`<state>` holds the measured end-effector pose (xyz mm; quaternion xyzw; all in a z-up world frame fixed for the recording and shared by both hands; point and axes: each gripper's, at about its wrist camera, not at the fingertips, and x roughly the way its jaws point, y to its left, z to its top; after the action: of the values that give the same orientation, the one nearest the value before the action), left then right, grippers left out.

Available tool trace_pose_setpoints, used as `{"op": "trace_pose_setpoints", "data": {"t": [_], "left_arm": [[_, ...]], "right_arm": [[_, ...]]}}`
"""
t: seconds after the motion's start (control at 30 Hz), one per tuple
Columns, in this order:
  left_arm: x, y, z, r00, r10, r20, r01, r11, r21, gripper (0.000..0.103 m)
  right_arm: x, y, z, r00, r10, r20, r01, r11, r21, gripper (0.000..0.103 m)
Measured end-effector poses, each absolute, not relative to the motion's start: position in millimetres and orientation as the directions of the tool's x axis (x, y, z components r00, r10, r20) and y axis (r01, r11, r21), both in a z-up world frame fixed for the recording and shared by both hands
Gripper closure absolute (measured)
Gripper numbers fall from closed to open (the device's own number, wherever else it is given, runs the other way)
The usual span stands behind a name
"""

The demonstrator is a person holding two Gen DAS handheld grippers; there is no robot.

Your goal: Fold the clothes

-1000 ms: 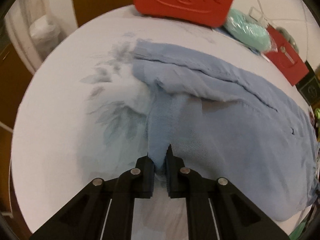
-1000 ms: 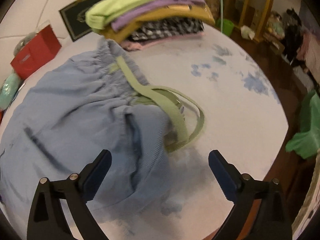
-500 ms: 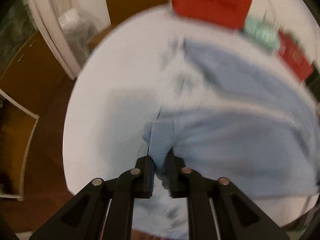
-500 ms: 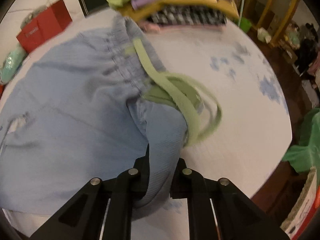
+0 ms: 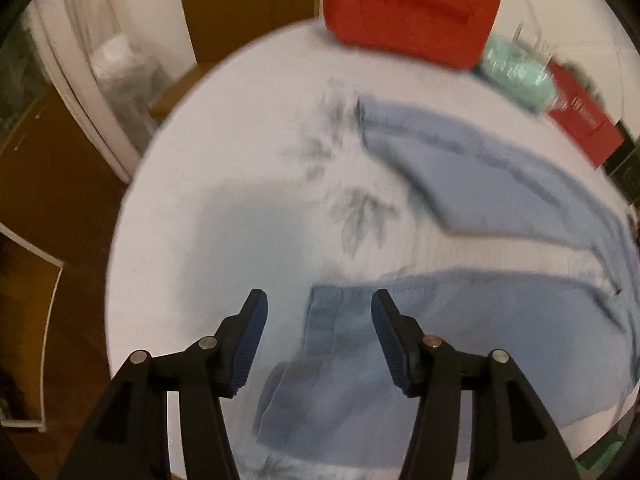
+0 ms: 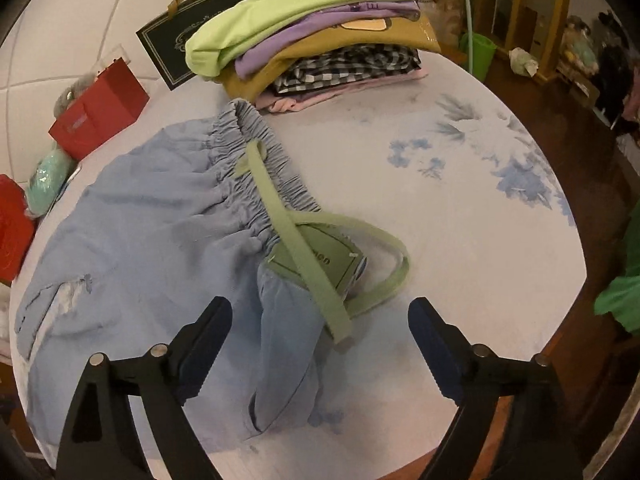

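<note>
One pair of light blue trousers (image 6: 152, 240) lies spread on the white floral-print bedsheet (image 6: 460, 208), its gathered elastic waistband (image 6: 256, 160) toward the far side in the right wrist view. One green drawstring belt (image 6: 304, 264) crosses the waistband and loops out to the right over a green label patch (image 6: 320, 256).

One stack of folded clothes (image 6: 320, 32) sits at the far edge, five layers showing: lime green on top, then purple, mustard, black-and-white check, pink at the bottom.

The left gripper (image 5: 318, 338) hovers low over the near trouser leg (image 5: 340, 360), its jaws spread apart with the hem corner lying loose between them, nothing pinched. This view is motion-blurred. The second leg (image 5: 480, 168) stretches across farther off.

The right gripper (image 6: 320, 348) also stands wide apart, straddling a raised fold of blue fabric (image 6: 288, 352) without touching it.

At the far edge: one large red case (image 5: 412, 8), one mint-green bundle (image 5: 516, 72), one red gift bag (image 6: 100, 108) and one dark framed card (image 6: 192, 24); their contents cannot be seen.
</note>
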<state>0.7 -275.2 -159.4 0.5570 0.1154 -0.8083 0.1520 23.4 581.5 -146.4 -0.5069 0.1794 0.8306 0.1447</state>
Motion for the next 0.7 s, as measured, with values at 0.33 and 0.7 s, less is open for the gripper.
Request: {"op": "trace_pose_setpoints", "data": {"t": [0.33,0.7], "left_arm": [[-22.0,-245.4,-199.1,-0.313,-0.121,-0.942,0.315,-0.949,0.017,0.047],[-78.7,-246.1,-157.4,-0.413,-0.269,-0.870,0.336,-0.933,0.129,0.089]], "right_arm": [[-5.1,582.7,-178.6,-0.406,0.035,-0.913,-0.400,-0.905,0.143,0.007],[-19.5,576.7,-173.8,-0.370,0.169,-0.914,-0.441,-0.897,0.013,0.072]]}}
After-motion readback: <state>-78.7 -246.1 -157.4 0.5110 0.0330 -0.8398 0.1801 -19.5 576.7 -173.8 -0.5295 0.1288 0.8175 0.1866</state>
